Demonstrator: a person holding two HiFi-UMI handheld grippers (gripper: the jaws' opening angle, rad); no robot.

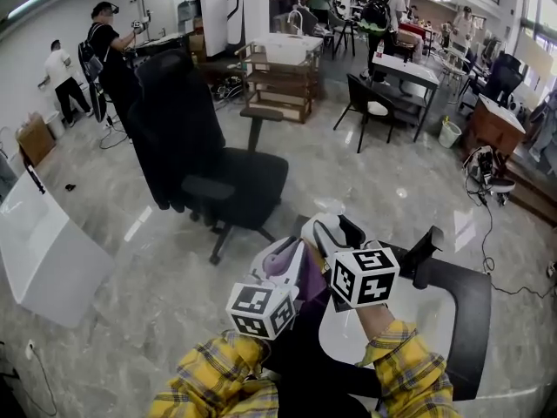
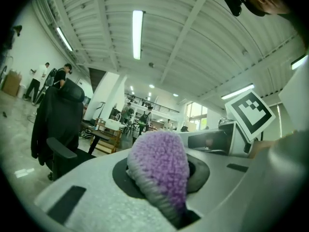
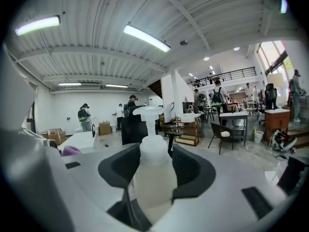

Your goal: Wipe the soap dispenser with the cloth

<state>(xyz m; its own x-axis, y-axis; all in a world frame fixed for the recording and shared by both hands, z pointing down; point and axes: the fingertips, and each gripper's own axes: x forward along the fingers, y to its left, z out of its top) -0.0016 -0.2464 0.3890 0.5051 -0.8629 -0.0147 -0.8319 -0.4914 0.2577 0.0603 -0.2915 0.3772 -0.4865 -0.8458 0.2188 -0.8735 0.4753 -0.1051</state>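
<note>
Right gripper (image 3: pixel 155 190) has its jaws clamped on the dispenser (image 3: pixel 153 170), held off the floor, pump end forward. Left gripper (image 2: pixel 161 192) pinches a purple cloth (image 2: pixel 161 161) nearby. Sideways wiping pressure could twist the smooth bottle loose

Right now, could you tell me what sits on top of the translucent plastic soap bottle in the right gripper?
A white collar and a white pump head top the translucent plastic soap bottle. The right gripper clamps its body, so its base is covered.
</note>
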